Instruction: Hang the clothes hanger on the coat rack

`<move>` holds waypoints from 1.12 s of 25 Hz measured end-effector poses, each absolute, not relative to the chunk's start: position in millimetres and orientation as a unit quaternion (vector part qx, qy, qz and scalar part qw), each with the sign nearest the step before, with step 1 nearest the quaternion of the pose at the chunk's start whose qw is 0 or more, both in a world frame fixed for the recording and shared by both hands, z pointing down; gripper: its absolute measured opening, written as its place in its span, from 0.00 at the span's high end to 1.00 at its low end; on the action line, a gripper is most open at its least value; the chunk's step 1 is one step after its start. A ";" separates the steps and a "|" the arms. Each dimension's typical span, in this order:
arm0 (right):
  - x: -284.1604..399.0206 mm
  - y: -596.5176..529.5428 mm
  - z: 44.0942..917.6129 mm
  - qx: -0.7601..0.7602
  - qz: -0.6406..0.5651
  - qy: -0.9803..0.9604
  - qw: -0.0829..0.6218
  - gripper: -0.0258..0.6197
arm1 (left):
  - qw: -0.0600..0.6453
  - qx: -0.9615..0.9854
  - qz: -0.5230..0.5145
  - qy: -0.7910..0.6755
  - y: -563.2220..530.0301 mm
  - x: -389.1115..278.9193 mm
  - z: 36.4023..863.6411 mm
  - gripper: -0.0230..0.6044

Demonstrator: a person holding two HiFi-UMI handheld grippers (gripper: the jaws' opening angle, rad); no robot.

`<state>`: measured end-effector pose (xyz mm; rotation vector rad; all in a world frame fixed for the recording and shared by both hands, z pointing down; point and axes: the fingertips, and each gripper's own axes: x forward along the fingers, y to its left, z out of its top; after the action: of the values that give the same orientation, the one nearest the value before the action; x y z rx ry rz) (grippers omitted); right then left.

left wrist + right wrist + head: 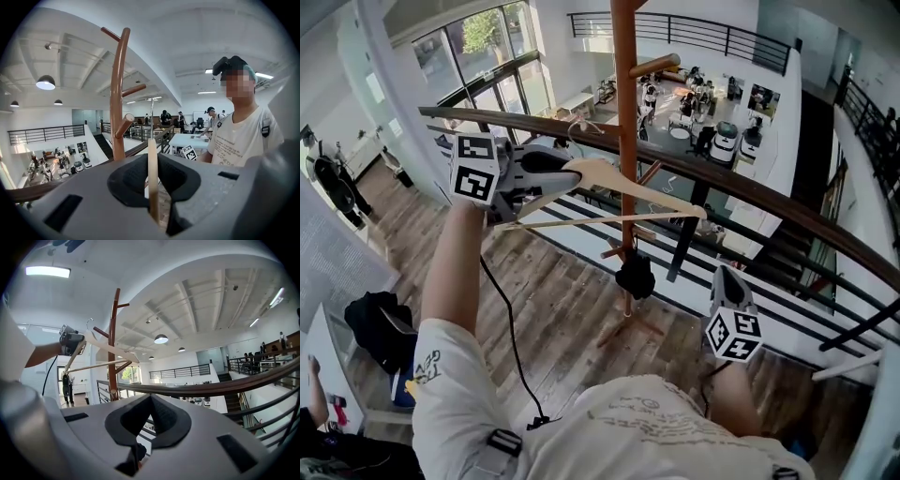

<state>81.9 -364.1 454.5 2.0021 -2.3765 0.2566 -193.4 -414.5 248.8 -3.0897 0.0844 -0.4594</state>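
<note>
My left gripper point(553, 173) is raised and shut on one shoulder of a pale wooden clothes hanger point(619, 178). The hanger's arm and lower bar cross in front of the brown coat rack pole point(625, 122), below a peg point(654, 66). In the left gripper view the hanger point(153, 178) stands edge-on between the jaws, with the coat rack point(117, 93) just beyond. The right gripper view shows the hanger point(105, 350), its hook up, beside the coat rack point(112, 343). My right gripper point(727, 277) hangs low at the right, shut on nothing.
A dark wooden railing point(750, 192) with black bars runs behind the rack, over an atrium far below. A black bag point(635, 277) hangs low on the rack. Another black bag point(380, 328) lies on the floor at left. A person in a white shirt point(239, 136) stands opposite.
</note>
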 end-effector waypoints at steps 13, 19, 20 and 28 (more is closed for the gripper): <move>85.3 -355.9 457.4 0.665 0.081 -0.743 0.012 0.96 | -0.020 -0.990 -0.136 -0.011 -442.8 -191.8 256.2 0.87; 84.4 -357.4 458.0 0.668 0.079 -0.740 0.016 0.96 | -0.029 -0.990 -0.137 -0.025 -447.9 -188.9 265.2 0.87; 83.3 -358.3 457.8 0.668 0.080 -0.740 0.017 0.96 | -0.030 -0.990 -0.136 -0.027 -448.9 -188.8 265.9 0.87; 77.2 -363.3 449.6 0.667 0.076 -0.741 0.025 0.96 | -0.038 -0.990 -0.125 -0.042 -453.3 -186.0 263.1 0.87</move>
<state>77.2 -363.3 449.6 2.0630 -2.2910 0.2357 -186.0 -453.3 263.1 -3.1901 -0.1347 -0.4037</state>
